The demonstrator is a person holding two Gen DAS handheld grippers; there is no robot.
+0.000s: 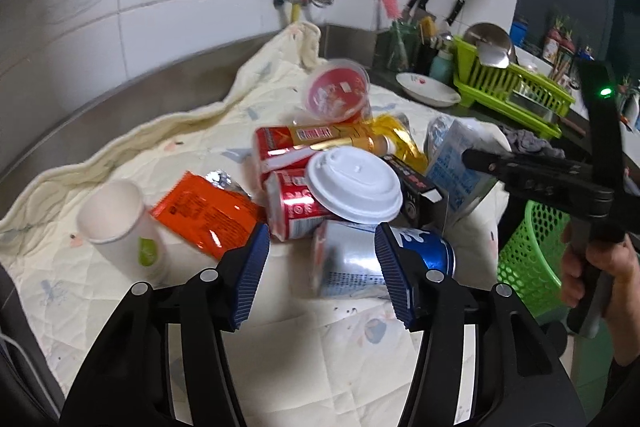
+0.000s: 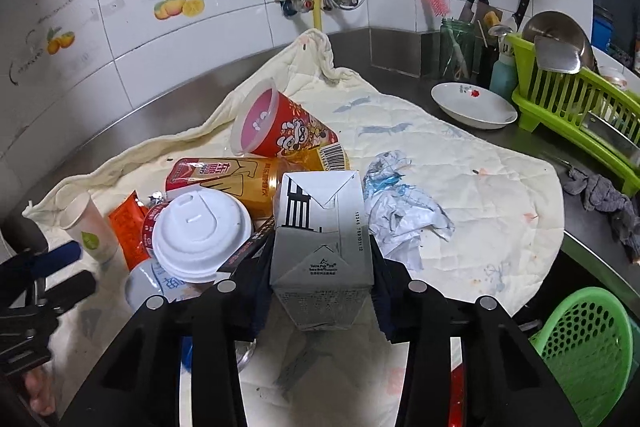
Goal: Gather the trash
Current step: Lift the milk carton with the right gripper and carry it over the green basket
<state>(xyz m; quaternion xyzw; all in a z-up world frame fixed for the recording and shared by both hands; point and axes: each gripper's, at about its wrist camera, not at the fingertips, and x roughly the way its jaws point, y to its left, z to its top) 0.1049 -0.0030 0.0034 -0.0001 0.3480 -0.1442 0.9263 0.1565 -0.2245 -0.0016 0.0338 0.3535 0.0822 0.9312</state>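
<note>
Trash lies heaped on a cream quilted cloth (image 1: 120, 155). My left gripper (image 1: 322, 261) is open, its blue pads either side of a blue-and-silver can (image 1: 352, 259) lying on its side, the left pad apart from it. Beyond are a white-lidded cup (image 1: 354, 187), red cans (image 1: 296, 211), an orange packet (image 1: 204, 215) and a paper cup (image 1: 120, 227). My right gripper (image 2: 322, 267) is shut on a grey-white drink carton (image 2: 324, 211), held above the cloth (image 2: 480, 167). A red noodle cup (image 2: 276, 123) and crumpled paper (image 2: 400, 211) lie past it.
A green mesh basket (image 2: 588, 347) stands below the counter edge at the right. On the steel counter behind are a white plate (image 2: 472, 105), a green dish rack (image 2: 576, 95), a jar of knives (image 2: 460, 47) and a grey rag (image 2: 604, 195). Tiled wall and pipes close the back.
</note>
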